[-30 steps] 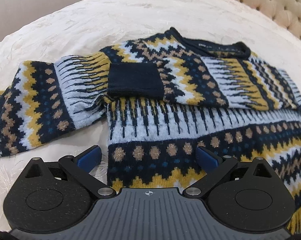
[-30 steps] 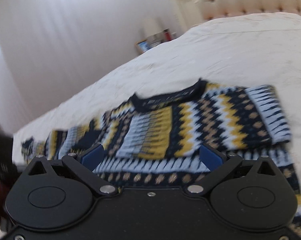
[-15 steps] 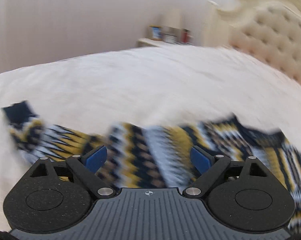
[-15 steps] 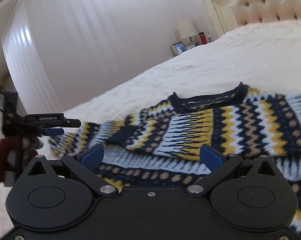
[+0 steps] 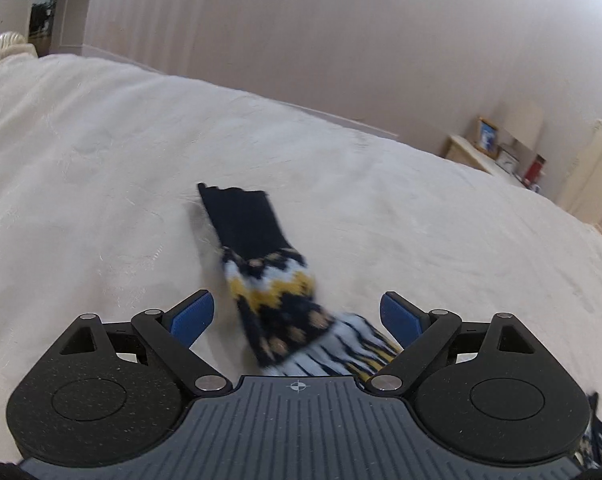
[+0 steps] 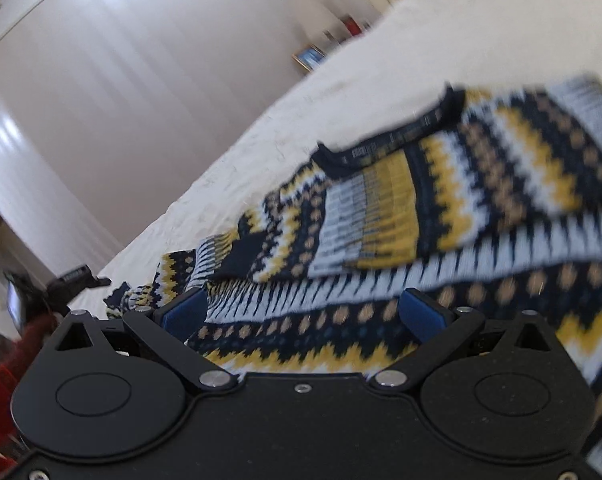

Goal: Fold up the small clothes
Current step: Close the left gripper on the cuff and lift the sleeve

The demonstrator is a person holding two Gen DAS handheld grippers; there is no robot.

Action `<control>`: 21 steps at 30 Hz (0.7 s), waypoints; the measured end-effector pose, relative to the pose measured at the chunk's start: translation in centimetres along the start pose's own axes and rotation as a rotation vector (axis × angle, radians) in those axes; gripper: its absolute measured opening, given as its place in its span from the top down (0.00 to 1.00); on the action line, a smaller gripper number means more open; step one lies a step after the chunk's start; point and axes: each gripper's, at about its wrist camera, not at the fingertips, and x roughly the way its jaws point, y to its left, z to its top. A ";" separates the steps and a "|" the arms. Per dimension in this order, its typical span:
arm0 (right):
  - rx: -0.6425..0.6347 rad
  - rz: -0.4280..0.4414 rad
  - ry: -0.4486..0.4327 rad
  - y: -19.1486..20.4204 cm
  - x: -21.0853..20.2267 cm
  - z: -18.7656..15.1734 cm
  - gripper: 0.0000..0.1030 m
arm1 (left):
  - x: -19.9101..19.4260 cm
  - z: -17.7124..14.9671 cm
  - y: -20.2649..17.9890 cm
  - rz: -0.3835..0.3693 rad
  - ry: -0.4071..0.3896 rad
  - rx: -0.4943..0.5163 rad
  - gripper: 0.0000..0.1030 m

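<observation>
- The patterned sweater (image 6: 441, 216) lay on the cream bedspread (image 5: 101, 152), its navy collar (image 6: 385, 140) turned toward the headboard side, and one sleeve (image 5: 269, 280) stretched out flat away from the body.
- The left gripper (image 5: 297, 316) was released, its blue pads (image 5: 191, 314) wide on both sides of this sleeve and gripping nothing; the navy cuff (image 5: 245, 220) lay further ahead.
- The right gripper (image 6: 301, 314) was also released, hanging over the lower body of the sweater and grasping nothing.
- Risk, in my judgement: if the left pads closed here, they could pinch the bedspread together with the knit, and the cover would rise with the sleeve.
- A grip at mid-sleeve could also let the cuff hang down and fold crooked.
- Compared with one second earlier, the left camera had swung from the sweater body to the outstretched sleeve.
- The right view had tilted and become more blurred, but it showed the same body.
</observation>
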 end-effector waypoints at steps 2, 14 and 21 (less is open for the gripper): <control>0.017 0.014 0.012 -0.1 0.3 -0.5 0.01 | 1.1 0.2 -0.1 0.009 -0.006 0.013 0.12; -0.030 0.023 0.022 0.5 1.7 -1.2 0.01 | 3.3 0.0 1.4 -0.062 -0.009 -0.040 0.32; -0.020 0.025 0.023 0.5 1.6 -0.9 0.00 | 2.4 -0.3 1.1 -0.031 -0.042 -0.039 0.94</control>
